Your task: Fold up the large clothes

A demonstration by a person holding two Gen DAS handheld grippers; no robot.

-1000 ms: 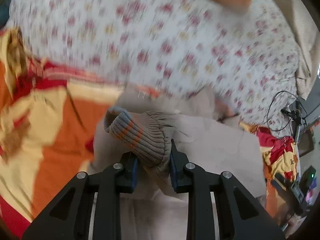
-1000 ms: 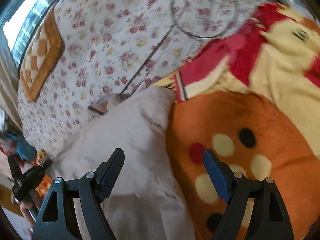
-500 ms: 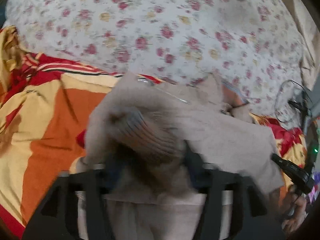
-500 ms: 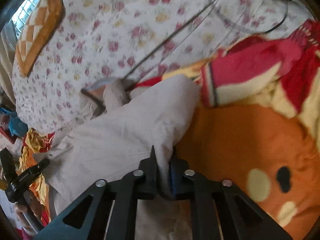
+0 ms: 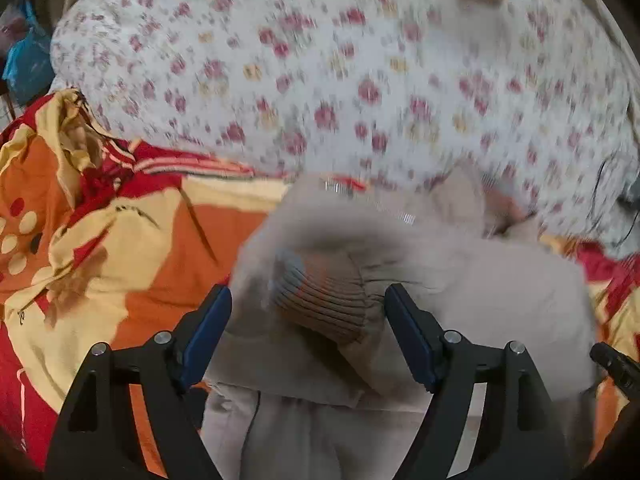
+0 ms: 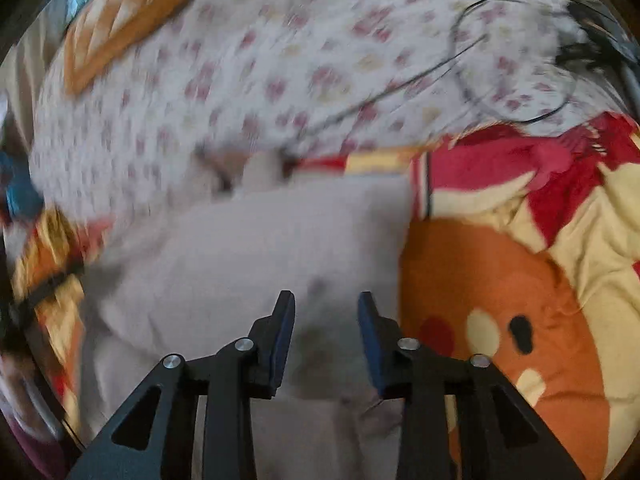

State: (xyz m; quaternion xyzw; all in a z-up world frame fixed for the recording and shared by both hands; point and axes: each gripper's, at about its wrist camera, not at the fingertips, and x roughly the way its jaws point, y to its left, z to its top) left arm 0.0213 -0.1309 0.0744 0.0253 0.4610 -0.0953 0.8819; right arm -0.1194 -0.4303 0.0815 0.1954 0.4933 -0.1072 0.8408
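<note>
A beige jacket (image 5: 492, 280) lies folded on an orange, red and yellow blanket (image 5: 132, 248). Its ribbed grey cuff with orange stripes (image 5: 320, 300) rests on the jacket between the fingers of my left gripper (image 5: 308, 304), which is open and no longer pinches it. In the right wrist view the same jacket (image 6: 260, 248) lies flat. My right gripper (image 6: 326, 312) is open a little way just above the jacket's near right part and holds nothing. Both views are blurred by motion.
A white floral sheet (image 5: 360, 72) covers the bed behind the jacket, with an orange patterned cushion (image 6: 120, 24) at the back. A black cable (image 6: 500, 60) loops over the sheet at the right. The blanket's orange cartoon face (image 6: 500, 320) lies right of the jacket.
My left gripper has opened and let go of the cuff, which now lies on the jacket. My right gripper shut on the jacket's edge half a second ago and has now opened, releasing it.
</note>
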